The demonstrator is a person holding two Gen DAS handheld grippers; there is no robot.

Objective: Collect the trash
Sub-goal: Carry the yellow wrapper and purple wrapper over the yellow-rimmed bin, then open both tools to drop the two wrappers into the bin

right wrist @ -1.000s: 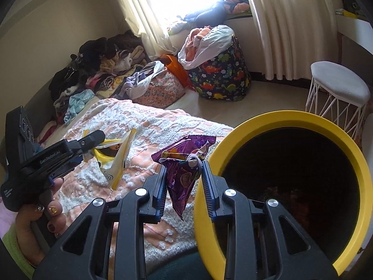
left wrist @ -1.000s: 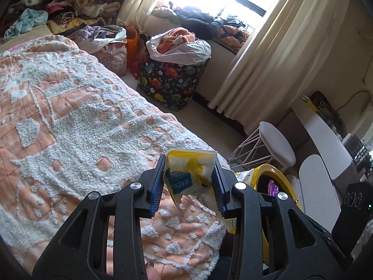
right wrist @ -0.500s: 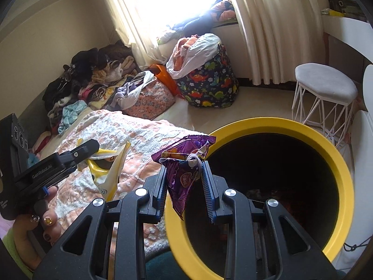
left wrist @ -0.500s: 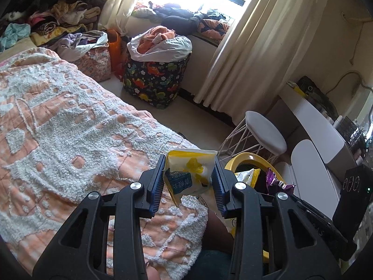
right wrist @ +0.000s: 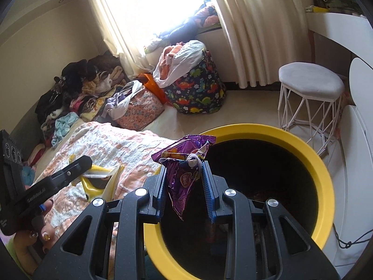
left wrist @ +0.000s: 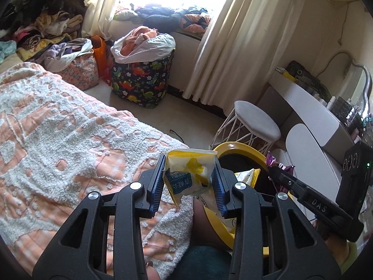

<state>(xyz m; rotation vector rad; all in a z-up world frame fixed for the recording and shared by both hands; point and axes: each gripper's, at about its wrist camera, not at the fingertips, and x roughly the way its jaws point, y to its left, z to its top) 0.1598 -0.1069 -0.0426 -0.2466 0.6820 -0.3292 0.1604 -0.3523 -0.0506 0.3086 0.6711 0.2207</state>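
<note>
Purple wrapper (right wrist: 184,182): pinched in right tool (right wrist: 185,187), hanging just over the near rim of the yellow bin (right wrist: 312,154), lower tip dangling above the bin's dark inside.
Yellow packet (left wrist: 190,175): pinched in left tool (left wrist: 189,182), above the bed edge, just beside the bin's rim on the bed side.
Handling: both look empty, light, thin foil/plastic; crinkly, limp, prob. slippery. Best held at a flat sealed edge or a bunched fold, as now; a loose pinch could let them slide out.
Tools: each w/ blue pads pressed onto its wrapper, not spread.
Bin: open top, next to the bed (left wrist: 70,140); some litter seems to lie at the bottom, too dark to tell what.
Stage: judged near drop-off; right wrapper seems ready to release, left packet needs to come over the bin's mouth.
Beyond bin: white stool (right wrist: 311,81), dinosaur-print hamper (right wrist: 198,93), curtains (left wrist: 244,46) toward the window.
</note>
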